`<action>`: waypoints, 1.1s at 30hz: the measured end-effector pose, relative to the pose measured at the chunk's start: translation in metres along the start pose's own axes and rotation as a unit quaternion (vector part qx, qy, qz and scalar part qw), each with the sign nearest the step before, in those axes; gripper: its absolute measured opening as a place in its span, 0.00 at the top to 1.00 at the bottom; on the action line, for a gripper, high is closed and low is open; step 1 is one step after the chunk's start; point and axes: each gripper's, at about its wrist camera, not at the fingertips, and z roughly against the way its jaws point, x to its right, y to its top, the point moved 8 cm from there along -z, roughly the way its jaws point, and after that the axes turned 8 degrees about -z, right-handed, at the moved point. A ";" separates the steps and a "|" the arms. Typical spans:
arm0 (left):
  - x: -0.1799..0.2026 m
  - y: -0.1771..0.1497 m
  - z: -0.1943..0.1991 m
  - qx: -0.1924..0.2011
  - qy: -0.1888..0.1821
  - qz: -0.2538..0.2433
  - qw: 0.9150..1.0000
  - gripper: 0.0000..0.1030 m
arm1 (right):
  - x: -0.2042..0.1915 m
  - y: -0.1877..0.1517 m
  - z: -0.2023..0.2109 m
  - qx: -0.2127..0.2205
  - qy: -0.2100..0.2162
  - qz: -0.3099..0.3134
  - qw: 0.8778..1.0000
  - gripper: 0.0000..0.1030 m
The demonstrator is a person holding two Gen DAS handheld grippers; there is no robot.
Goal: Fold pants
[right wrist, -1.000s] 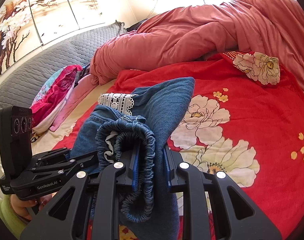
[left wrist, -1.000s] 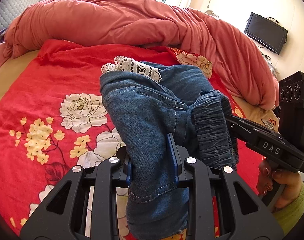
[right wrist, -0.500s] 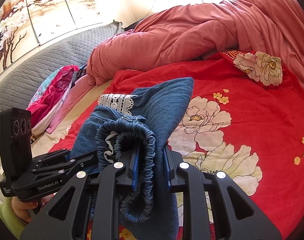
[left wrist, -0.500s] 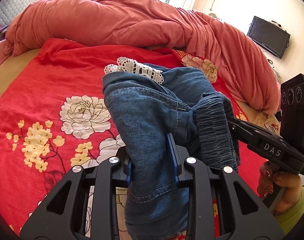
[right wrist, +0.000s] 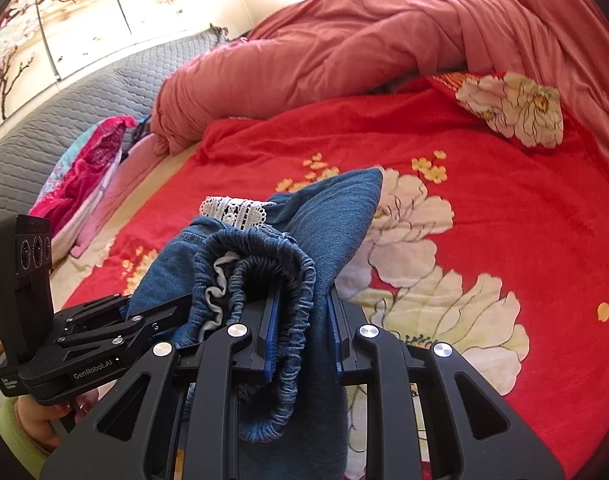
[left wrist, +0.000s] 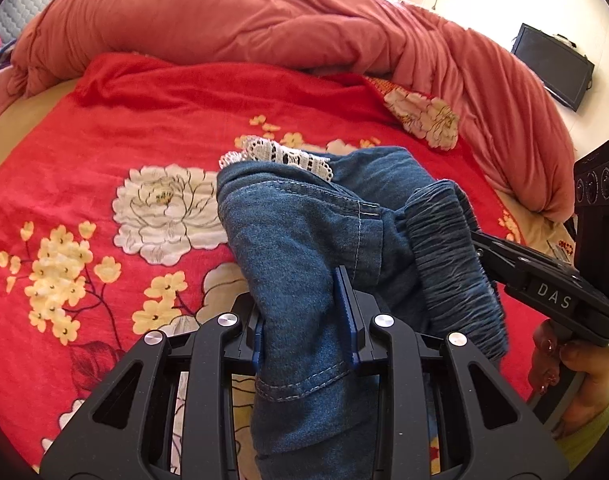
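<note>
Blue denim pants (left wrist: pixel 304 248) with white lace trim (left wrist: pixel 280 156) and an elastic waistband (left wrist: pixel 448 256) are bunched and held above a red floral bedspread (left wrist: pixel 104 208). My left gripper (left wrist: pixel 304 332) is shut on a denim fold near a hem. My right gripper (right wrist: pixel 300 332) is shut on the gathered waistband (right wrist: pixel 280 276). The right gripper's body (left wrist: pixel 544 284) shows at the right of the left wrist view, and the left gripper's body (right wrist: pixel 64 344) at the left of the right wrist view. The two grippers are close side by side.
A rumpled salmon-pink duvet (left wrist: pixel 264 20) lies along the far side of the bed. A grey quilted headboard (right wrist: pixel 64 108) and pink clothes (right wrist: pixel 84 168) are at the left. A black TV (left wrist: pixel 552 64) hangs on the right wall.
Both grippers have moved forward over the bedspread with the pants still held; more of the red spread shows ahead and the duvet appears farther. The grips are unchanged.
</note>
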 end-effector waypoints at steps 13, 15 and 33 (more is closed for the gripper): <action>-0.008 -0.008 -0.009 -0.013 0.008 0.004 1.000 0.75 | 0.019 -0.010 -0.013 -0.018 -0.034 -0.006 0.999 0.77; -0.009 -0.009 -0.010 -0.015 0.010 0.005 1.000 0.73 | 0.021 -0.011 -0.014 -0.022 -0.037 -0.009 0.999 0.75; -0.020 -0.014 -0.009 -0.026 0.028 0.016 0.999 0.49 | 0.037 -0.015 -0.014 -0.026 -0.078 -0.007 0.997 0.51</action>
